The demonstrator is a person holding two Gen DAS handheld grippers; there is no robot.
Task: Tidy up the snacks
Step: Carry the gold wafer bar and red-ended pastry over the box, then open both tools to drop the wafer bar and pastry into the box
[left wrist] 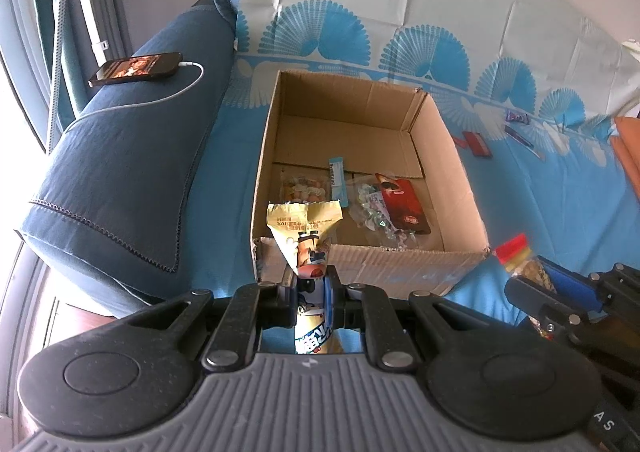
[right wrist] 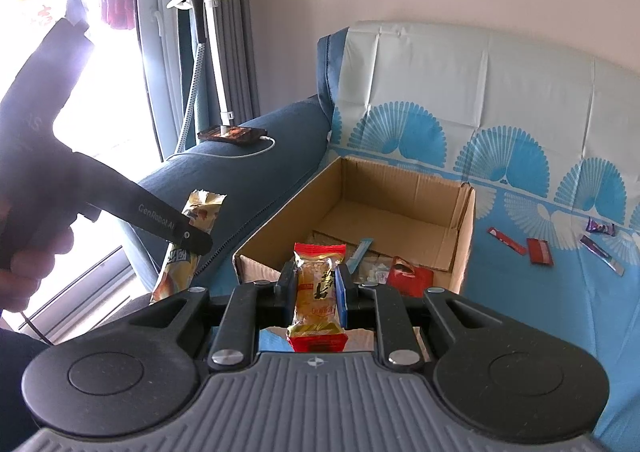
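Your left tongs (left wrist: 311,288) are squeezed tight on a yellow snack bag (left wrist: 306,230). Both pads press the bag's thin middle, and its crinkled top sticks up just over the near wall of the cardboard box (left wrist: 372,270). The bottom of that bag hangs down below the pads, on your side of the box.

Your right tongs (right wrist: 316,292) are clamped on a little cake pack (right wrist: 319,294) with red ends. Its pads sit a bit apart because the pack is puffy. You hold this pack upright, just in front of the near wall of the box.

Inside the box, on its floor, you can see a clear bag of round snacks (left wrist: 302,189), a thin blue stick pack (left wrist: 337,179), a clear bag of small candies (left wrist: 374,211) and a red packet (left wrist: 404,205).

To the right of the box, some small packets lie loose on the blue cloth (left wrist: 540,211): a red one (right wrist: 540,251), a thin red stick (right wrist: 505,240) and two purple ones (right wrist: 600,228).

To the left of the box, a phone (left wrist: 136,69) rests on the dark blue sofa arm (left wrist: 132,155), with a white cable (left wrist: 160,99) plugged in.
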